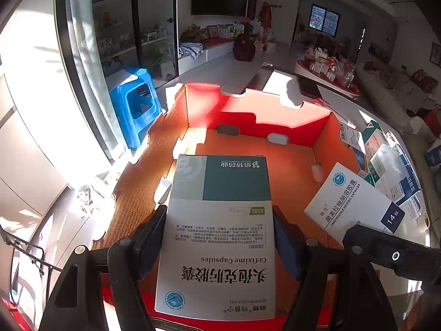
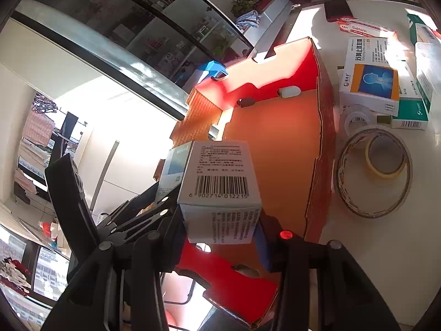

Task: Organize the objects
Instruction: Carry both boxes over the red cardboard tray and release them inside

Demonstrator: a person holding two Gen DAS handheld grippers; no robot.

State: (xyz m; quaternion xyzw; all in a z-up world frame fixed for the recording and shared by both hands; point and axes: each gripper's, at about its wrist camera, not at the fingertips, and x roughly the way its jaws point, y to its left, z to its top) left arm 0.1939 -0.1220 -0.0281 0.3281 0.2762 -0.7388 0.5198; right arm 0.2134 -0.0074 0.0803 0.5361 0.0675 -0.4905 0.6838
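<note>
Our left gripper clamps the Cefixime box above the red tray's floor, toward its near edge. Our right gripper grips the barcode box over the tray's near corner.

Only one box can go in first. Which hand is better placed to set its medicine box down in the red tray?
Left, probably: its tongs hold the Cefixime box flat above the red tray floor. The right tongs hold their barcode box near the tray's edge.
</note>
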